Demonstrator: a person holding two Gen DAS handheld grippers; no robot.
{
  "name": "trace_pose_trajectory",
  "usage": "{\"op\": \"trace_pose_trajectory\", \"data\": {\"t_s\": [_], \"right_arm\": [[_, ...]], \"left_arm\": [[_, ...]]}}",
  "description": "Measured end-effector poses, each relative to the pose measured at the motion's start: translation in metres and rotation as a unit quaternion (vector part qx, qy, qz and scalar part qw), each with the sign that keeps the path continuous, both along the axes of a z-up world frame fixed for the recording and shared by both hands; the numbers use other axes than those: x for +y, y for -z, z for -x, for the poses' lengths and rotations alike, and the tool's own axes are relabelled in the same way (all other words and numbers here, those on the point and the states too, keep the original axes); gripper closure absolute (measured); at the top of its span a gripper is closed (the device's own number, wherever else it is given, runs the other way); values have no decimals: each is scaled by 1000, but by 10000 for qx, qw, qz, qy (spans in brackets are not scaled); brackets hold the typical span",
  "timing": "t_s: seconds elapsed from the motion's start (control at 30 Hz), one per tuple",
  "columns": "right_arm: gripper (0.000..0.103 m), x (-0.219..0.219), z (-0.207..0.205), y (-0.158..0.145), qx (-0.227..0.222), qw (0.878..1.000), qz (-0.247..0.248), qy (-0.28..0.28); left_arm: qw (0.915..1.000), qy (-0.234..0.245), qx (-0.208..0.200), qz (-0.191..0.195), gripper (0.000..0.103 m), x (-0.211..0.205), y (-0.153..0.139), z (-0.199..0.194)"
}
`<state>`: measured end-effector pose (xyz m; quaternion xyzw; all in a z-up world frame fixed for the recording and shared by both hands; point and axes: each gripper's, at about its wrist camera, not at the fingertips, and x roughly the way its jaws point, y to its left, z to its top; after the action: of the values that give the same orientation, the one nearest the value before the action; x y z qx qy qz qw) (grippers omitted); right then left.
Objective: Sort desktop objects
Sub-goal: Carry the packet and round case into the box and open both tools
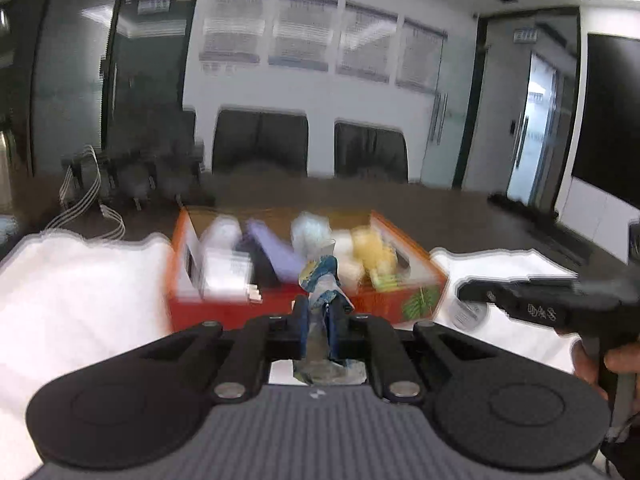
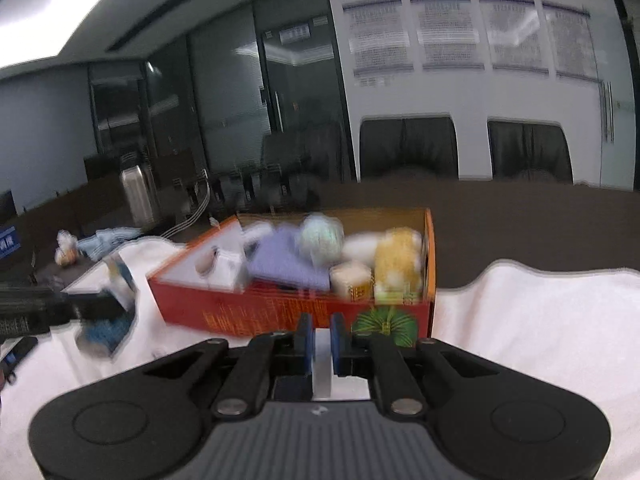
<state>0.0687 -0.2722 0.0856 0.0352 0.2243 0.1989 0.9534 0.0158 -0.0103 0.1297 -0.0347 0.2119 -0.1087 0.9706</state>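
My left gripper point(image 1: 320, 308) is shut on a crumpled blue-and-white packet point(image 1: 320, 276), lifted in front of an orange cardboard box point(image 1: 224, 312). The box holds several things, among them a purple cloth point(image 1: 276, 256), a yellow pack point(image 1: 374, 256) and a pale ball point(image 2: 322, 238). My right gripper point(image 2: 322, 328) is shut just before the box's front wall point(image 2: 260, 308); a thin pale strip shows between its pads. In the left wrist view a hand holds the right gripper point(image 1: 464, 292), and a white round disc point(image 1: 468, 314) sits at its tip. All is blurred.
A white cloth point(image 2: 540, 320) covers the near part of a dark table point(image 2: 520, 224). A steel flask point(image 2: 138, 196), cables point(image 1: 80, 200) and a small heap of objects point(image 2: 68, 250) lie at the far left. Black chairs point(image 1: 260, 144) stand behind the table.
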Motion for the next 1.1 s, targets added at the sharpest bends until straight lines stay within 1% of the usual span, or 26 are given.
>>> {"op": "trace_pose_trajectory", "data": {"t_s": [0.1, 0.17, 0.27, 0.3, 0.37, 0.4, 0.43, 0.5, 0.57, 0.6, 0.7, 0.77, 0.83, 0.87, 0.9, 0.93, 0.97, 1.0, 1.03, 1.07, 1.1], "right_arm": [[95, -4, 0, -28, -214, 9997, -59, -47], [95, -6, -5, -47, -313, 9995, -46, -51], [95, -8, -22, -67, -309, 9994, -103, -126], [95, -7, -31, -72, -258, 9995, -131, -119], [95, -3, -57, -75, -47, 9998, -175, -104], [95, 0, -74, -72, 107, 9996, -247, -75], [95, 4, -88, -67, 266, 9991, -314, -50], [95, 19, -122, -48, 695, 9969, -363, -32], [95, 40, -146, -28, 991, 9949, -160, -18], [95, 50, -156, -18, 1099, 9939, -61, -42], [95, 78, -181, 11, 1511, 9882, 245, -76], [95, 87, -188, 26, 1763, 9839, 271, -154], [93, 85, -191, 38, 1896, 9813, 285, -165], [88, 83, -190, 40, 1941, 9804, 311, -128], [85, 79, -193, 44, 2068, 9778, 333, -108], [78, 74, -195, 46, 2220, 9744, 334, -104], [64, 71, -199, 47, 2338, 9717, 322, -72], [58, 68, -199, 47, 2392, 9704, 346, -24], [49, 66, -199, 46, 2419, 9692, 454, 25], [44, 63, -197, 43, 2395, 9692, 559, 102], [44, 61, -196, 38, 2355, 9695, 658, 156]], "left_arm": [[9997, -78, -212, -65, 93, 11, -31, -13], [9998, -41, -170, -59, 93, 17, -42, -30], [9998, 2, 150, -111, 93, 21, -42, -67], [9994, 37, 319, -141, 93, 21, -38, -83], [9968, 74, 794, -81, 93, 24, -23, -118], [9941, 68, 1070, -129, 93, 23, -11, -138], [9920, 25, 1246, -192, 93, 24, 0, -151], [9873, -154, 1483, -549, 93, 22, 23, -174], [9811, -222, 1667, -957, 93, 20, 41, -190], [9782, -253, 1773, -1048, 93, 22, 48, -194], [9689, -168, 2252, -1008, 93, 32, 67, -202], [9685, -51, 2122, -1304, 91, 29, 70, -198], [9663, 38, 2174, -1376, 86, 25, 71, -197], [9645, 97, 2215, -1437, 84, 22, 71, -198], [9631, 89, 2258, -1459, 80, 22, 71, -201], [9626, 78, 2316, -1401, 78, 23, 69, -204], [9628, 140, 2353, -1323, 66, 22, 67, -203], [9627, 209, 2393, -1249, 44, 22, 67, -204], [9618, 262, 2445, -1205, 34, 19, 66, -207], [9605, 353, 2501, -1168, 25, 17, 64, -206], [9589, 401, 2555, -1167, 21, 14, 60, -205]]}}
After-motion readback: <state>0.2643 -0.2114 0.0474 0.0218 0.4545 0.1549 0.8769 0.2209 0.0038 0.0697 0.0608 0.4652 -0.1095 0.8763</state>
